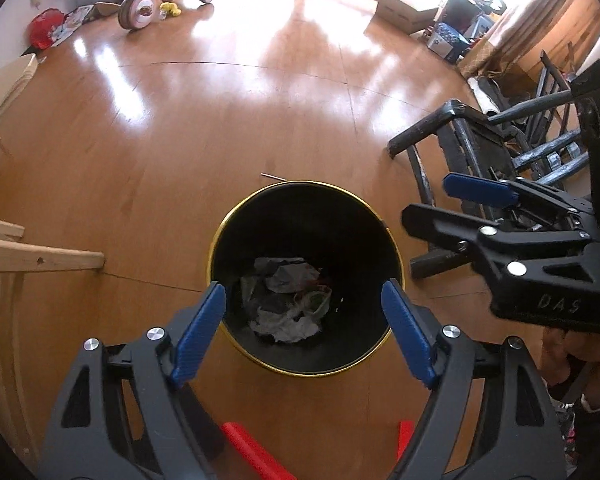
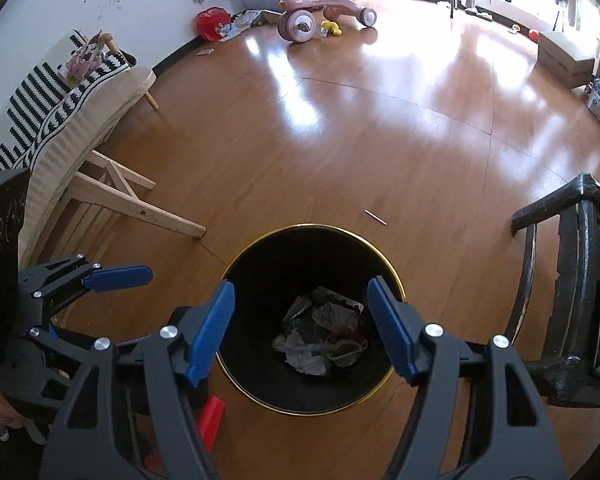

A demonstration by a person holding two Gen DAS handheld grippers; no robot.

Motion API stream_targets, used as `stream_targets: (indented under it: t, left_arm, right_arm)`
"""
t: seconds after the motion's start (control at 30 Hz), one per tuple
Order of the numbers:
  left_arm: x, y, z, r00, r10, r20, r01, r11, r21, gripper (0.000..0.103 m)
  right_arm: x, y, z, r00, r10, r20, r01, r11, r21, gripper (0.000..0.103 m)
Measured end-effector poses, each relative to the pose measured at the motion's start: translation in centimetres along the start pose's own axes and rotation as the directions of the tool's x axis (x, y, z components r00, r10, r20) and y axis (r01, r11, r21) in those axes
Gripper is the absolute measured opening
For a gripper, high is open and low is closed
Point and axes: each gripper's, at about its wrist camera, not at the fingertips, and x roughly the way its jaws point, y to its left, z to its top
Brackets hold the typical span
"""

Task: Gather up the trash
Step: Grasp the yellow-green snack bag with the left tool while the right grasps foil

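Observation:
A black bin with a gold rim (image 1: 236,220) stands on the wooden floor; it also shows in the right wrist view (image 2: 396,276). Crumpled paper and wrappers (image 1: 288,300) lie at its bottom, seen too in the right wrist view (image 2: 324,340). My left gripper (image 1: 304,292) is open and empty above the bin's near side. My right gripper (image 2: 300,292) is open and empty above the bin as well. The right gripper shows at the right of the left wrist view (image 1: 428,200); the left gripper shows at the left of the right wrist view (image 2: 140,276). A thin small stick (image 2: 376,217) lies on the floor beyond the bin.
A dark wooden chair (image 1: 480,132) stands right of the bin. A light wooden bench (image 2: 112,196) with a striped cushion stands left. A red object (image 2: 212,420) lies on the floor near me. A pink tricycle (image 2: 312,12), boxes and toys line the far wall.

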Motion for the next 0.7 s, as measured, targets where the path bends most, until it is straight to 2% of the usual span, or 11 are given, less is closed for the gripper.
stream_targets:
  t: [0.1,0.2,0.27,0.37,0.43,0.57,0.63,0.67,0.7]
  left_arm:
    - [-2.1,0.9,0.4,0.999,0.029,0.035,-0.029,1.000,-0.010,0.078]
    - [-5.9,3.5,1.1,0.994,0.055,0.090,-0.051,0.997,-0.053,0.079]
    - [-9.0,5.9,1.5,0.988,0.070,0.136,-0.058,0.994,-0.089,0.079]
    - [-15.8,11.8,1.2,0.966,0.113,0.234,-0.063,0.976,-0.209,0.083]
    - [-21.2,16.6,-0.4,0.937,0.180,0.299,-0.082,0.947,-0.311,0.086]
    - [-29.4,23.5,-5.8,0.874,0.346,0.341,-0.180,0.883,-0.434,0.090]
    - [-32.6,26.7,-9.5,0.842,0.432,0.323,-0.238,0.834,-0.498,0.091]
    - [-33.9,28.0,-11.3,0.827,0.470,0.308,-0.266,0.810,-0.524,0.091]
    - [-35.6,29.8,-14.1,0.807,0.521,0.280,-0.302,0.770,-0.561,0.091]
  right_arm:
    - [-1.0,1.0,1.0,1.000,0.004,0.023,-0.004,1.000,-0.021,0.068]
    - [-2.3,3.0,3.0,0.998,0.020,0.066,-0.016,0.998,-0.060,0.068]
    - [-3.0,5.0,4.6,0.995,0.039,0.094,-0.030,0.995,-0.093,0.068]
    - [-3.6,9.8,7.3,0.988,0.092,0.125,-0.071,0.984,-0.165,0.068]
    - [-3.6,13.8,8.7,0.982,0.140,0.131,-0.109,0.970,-0.218,0.068]
    - [-3.3,24.9,10.5,0.959,0.263,0.106,-0.210,0.910,-0.359,0.068]
    - [-2.9,30.3,10.7,0.946,0.316,0.074,-0.258,0.870,-0.420,0.068]
    - [-2.5,34.3,10.5,0.935,0.351,0.046,-0.292,0.838,-0.461,0.068]
    - [-2.4,36.5,10.4,0.928,0.371,0.030,-0.312,0.819,-0.481,0.068]
